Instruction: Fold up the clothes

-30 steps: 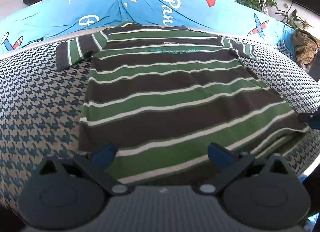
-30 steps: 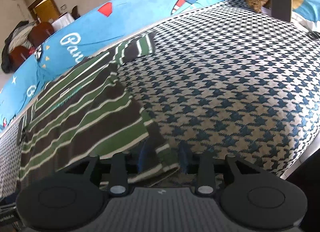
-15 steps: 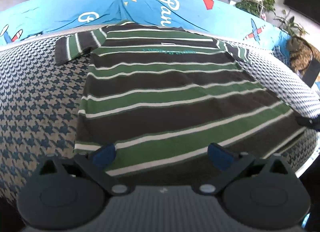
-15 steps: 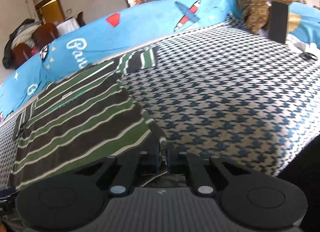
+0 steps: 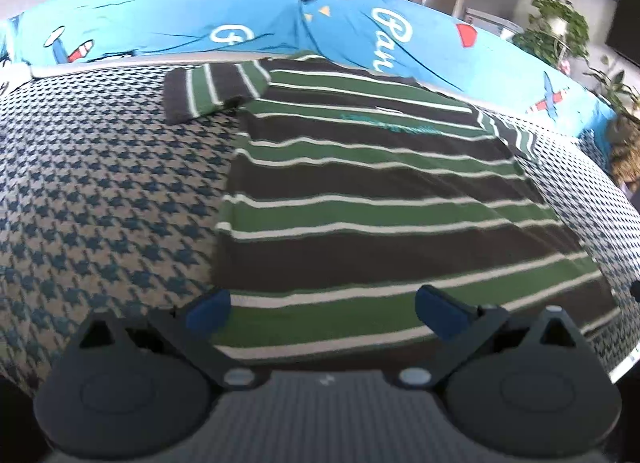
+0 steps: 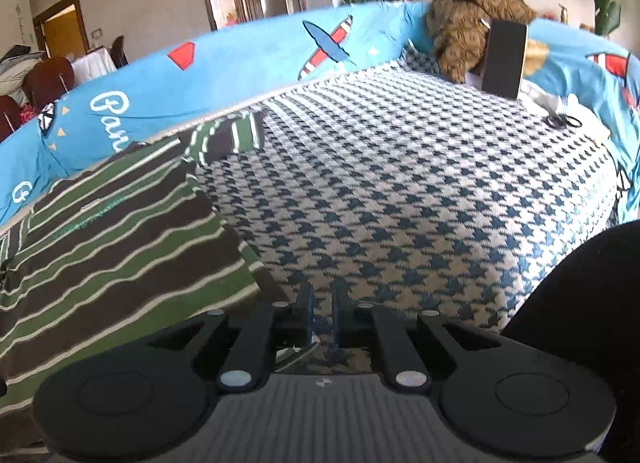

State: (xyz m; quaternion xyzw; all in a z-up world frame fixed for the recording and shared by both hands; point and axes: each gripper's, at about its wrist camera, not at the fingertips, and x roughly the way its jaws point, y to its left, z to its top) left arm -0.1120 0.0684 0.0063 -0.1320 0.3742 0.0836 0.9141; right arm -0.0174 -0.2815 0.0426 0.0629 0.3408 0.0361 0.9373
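The houndstooth bed cover is used as the folding surface; the blue bolster walls off its far side. The striped T-shirt is laid flat w/ sleeves out, hem nearest, prob. for a first fold. Left gripper is held over the hem, fingers spread wide, nothing pinched. Right gripper is pressed nearly together at the shirt's near-right hem corner; cloth betw. pads can't be confirmed. No containers are seen.
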